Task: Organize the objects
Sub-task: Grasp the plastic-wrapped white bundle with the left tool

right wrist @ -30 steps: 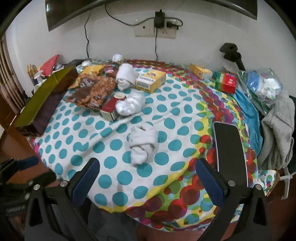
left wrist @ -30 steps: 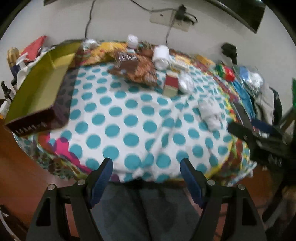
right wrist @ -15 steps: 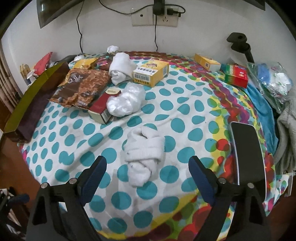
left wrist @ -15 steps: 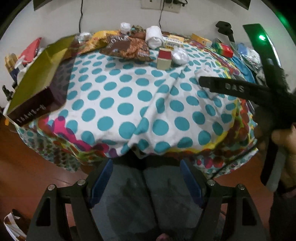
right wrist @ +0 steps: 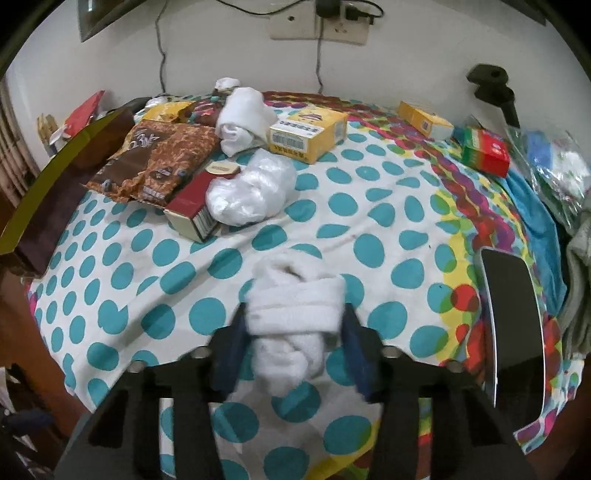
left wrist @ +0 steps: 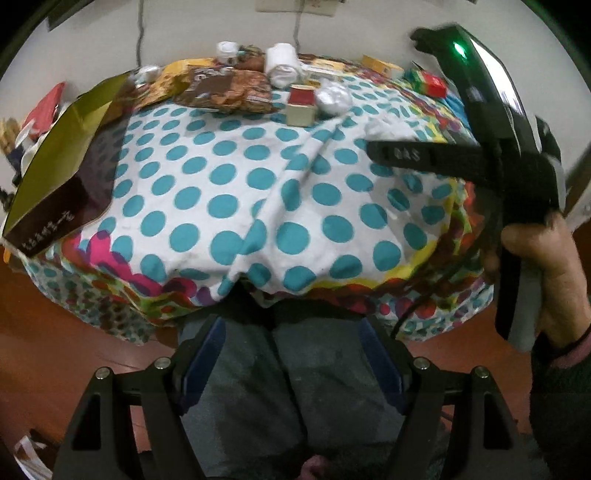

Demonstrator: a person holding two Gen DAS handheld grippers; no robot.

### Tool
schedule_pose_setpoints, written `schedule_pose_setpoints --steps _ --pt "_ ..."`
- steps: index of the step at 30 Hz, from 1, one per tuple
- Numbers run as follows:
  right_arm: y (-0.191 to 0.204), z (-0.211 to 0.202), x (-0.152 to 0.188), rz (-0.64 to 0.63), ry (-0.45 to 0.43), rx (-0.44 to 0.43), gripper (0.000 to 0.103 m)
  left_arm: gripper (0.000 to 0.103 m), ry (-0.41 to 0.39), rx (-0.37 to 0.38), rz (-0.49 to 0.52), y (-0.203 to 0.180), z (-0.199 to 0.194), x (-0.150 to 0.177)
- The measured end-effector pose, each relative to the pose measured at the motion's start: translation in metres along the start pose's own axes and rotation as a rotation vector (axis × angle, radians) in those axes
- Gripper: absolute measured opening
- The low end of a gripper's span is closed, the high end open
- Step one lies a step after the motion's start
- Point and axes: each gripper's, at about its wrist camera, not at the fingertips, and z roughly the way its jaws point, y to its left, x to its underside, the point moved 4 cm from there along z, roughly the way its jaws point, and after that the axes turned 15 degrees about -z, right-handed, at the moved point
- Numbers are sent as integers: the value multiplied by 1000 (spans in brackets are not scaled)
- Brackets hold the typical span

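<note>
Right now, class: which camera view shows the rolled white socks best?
The right wrist view: the rolled white socks sit large and central between the right hand-held gripper's fingers. The left wrist view shows only a white sliver behind that gripper.

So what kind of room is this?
Probably a room in someone's home: a polka-dot cloth covers a table strewn with rolled socks, a snack bag and small boxes, below a wall socket.

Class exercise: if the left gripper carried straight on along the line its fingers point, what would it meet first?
Probably the person's grey-trousered lap, which fills the gap between the open left gripper fingers. The near edge of the polka-dot cloth lies beyond that; depth in a fisheye view is uncertain.
</note>
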Motion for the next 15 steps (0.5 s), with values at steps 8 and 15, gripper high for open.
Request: schedule_pose_setpoints --steps 8,15 --pt "-11 -6 4 60 -35 -49 35 77 -70 2 51 -5 -4 -20" --pt "-23 -17 16 101 -60 -57 34 77 -167 -23 81 -9 -1 -89"
